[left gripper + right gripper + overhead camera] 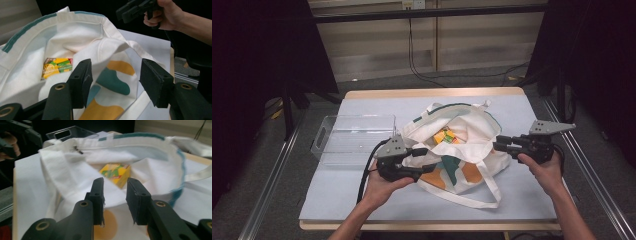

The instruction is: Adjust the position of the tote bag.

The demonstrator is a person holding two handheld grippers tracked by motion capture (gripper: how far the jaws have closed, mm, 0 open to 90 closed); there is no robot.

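I am spreading the mouth of the tote bag (pixel 457 145) at mid-table. My left gripper (pixel 424 160) stands open astride the near rim, nothing pinched; my right gripper (pixel 498 142) hovers open at the right rim. Next I need the yellow box (pixel 446 136) inside; beyond lies the clear bin (pixel 354 140).
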